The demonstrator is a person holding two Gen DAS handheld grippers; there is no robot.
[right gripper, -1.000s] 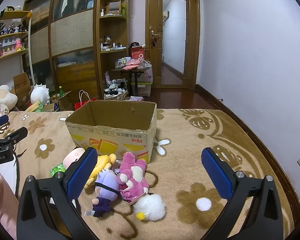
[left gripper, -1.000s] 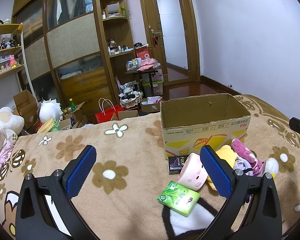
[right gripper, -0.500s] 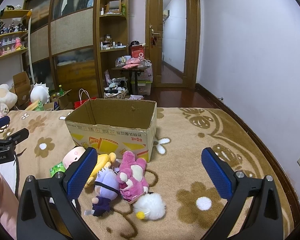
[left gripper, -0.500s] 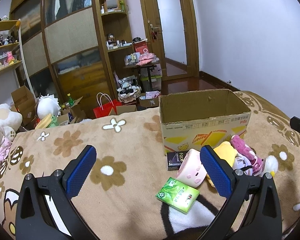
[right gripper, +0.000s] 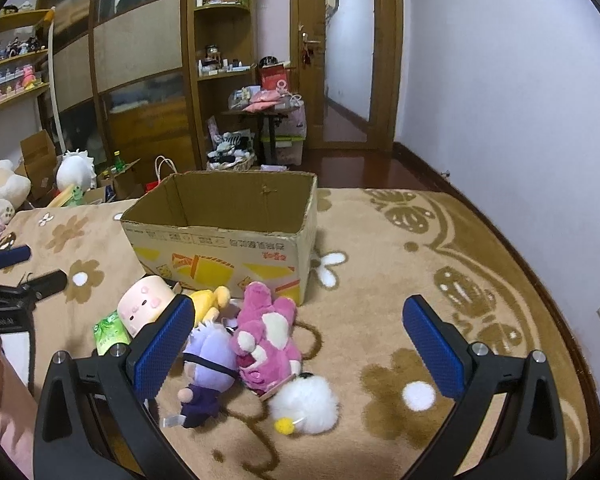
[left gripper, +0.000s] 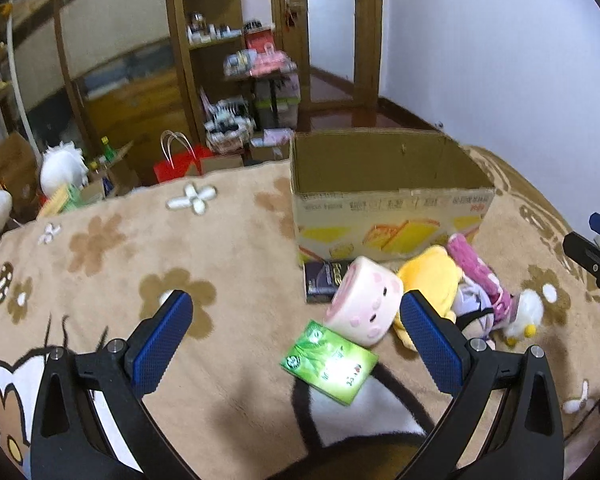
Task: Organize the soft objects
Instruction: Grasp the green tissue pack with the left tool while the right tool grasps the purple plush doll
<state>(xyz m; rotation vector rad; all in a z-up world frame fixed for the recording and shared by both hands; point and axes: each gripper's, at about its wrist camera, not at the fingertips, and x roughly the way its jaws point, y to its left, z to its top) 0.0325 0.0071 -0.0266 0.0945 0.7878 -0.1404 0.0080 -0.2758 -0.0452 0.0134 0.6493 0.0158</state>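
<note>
Both claws are spread wide with nothing between the blue pads. The left claw hangs over the brown flowered blanket near the left end of the toy pile, and the right claw sits above the pile's right side.

Nearest to the left claw is a green tissue pack lying flat, and touching its far edge is a round pink pig plush. A dark little box is wedged behind the pig, up against the carton.

From the right wrist view, the closest thing is a white fluffy chick, then a purple doll and a pink bear lying side by side and touching. A yellow plush peeks out just behind them.

Beyond all that is the open cardboard box, top flaps gone. What I can see of the inside looks empty. The toys are all bunched on the blanket right against its front wall. Further back is the wardrobe and door, not relevant.

So as far as I can tell this is the very start, lining up for the first pick, with nothing in the box yet. The next move would be dropping one claw over a plush, probably the pig for the left or the bear for the right, and squeezing the body, not a limb. Skip the tissue pack and the dark box, since those probably aren't the soft stuff.
</note>
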